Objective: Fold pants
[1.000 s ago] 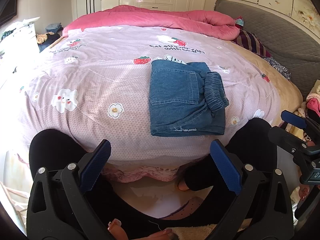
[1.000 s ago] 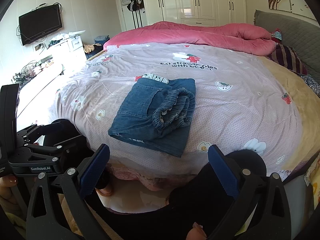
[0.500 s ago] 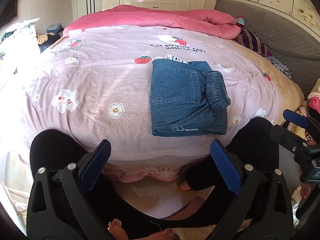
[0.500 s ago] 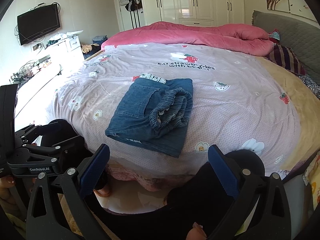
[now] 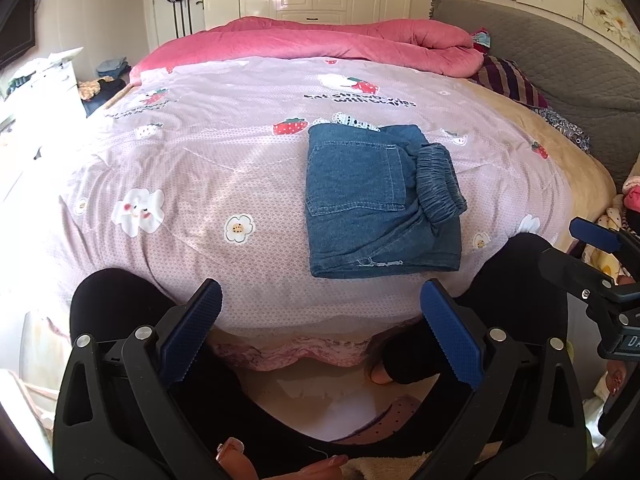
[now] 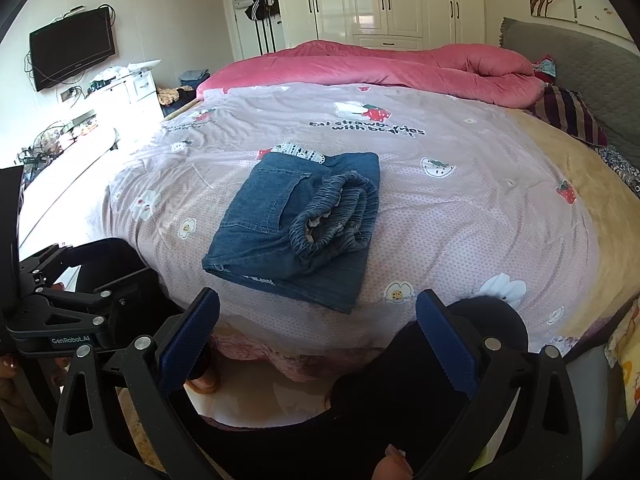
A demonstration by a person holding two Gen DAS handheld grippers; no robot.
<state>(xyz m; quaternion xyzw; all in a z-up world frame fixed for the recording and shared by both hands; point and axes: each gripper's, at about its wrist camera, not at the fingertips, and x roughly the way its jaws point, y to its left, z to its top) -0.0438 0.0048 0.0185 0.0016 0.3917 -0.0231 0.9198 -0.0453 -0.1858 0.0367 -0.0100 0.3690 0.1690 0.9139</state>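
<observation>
Blue denim pants (image 5: 376, 204) lie folded into a compact rectangle on the pink patterned bedspread (image 5: 200, 168), elastic waistband rolled on the right side. In the right wrist view the same pants (image 6: 296, 224) sit near the bed's front edge. My left gripper (image 5: 320, 328) is open and empty, held off the bed's front edge, below and left of the pants. My right gripper (image 6: 318, 332) is also open and empty, just below the pants. Neither touches the denim. The right gripper's body (image 5: 592, 272) shows at the right edge of the left wrist view.
A person's knees in black trousers (image 5: 116, 304) press against the bed's front edge. A rolled pink duvet (image 5: 320, 44) lies at the far side, a striped pillow (image 6: 568, 116) and grey headboard (image 6: 580, 56) to the right. White drawers (image 6: 132, 92) and a wall TV (image 6: 72, 54) stand on the left.
Both grippers have drawn back slightly and tilted up, so the pants sit a little lower and nearer in view. The pants themselves lie unchanged, and both grippers stay open.
</observation>
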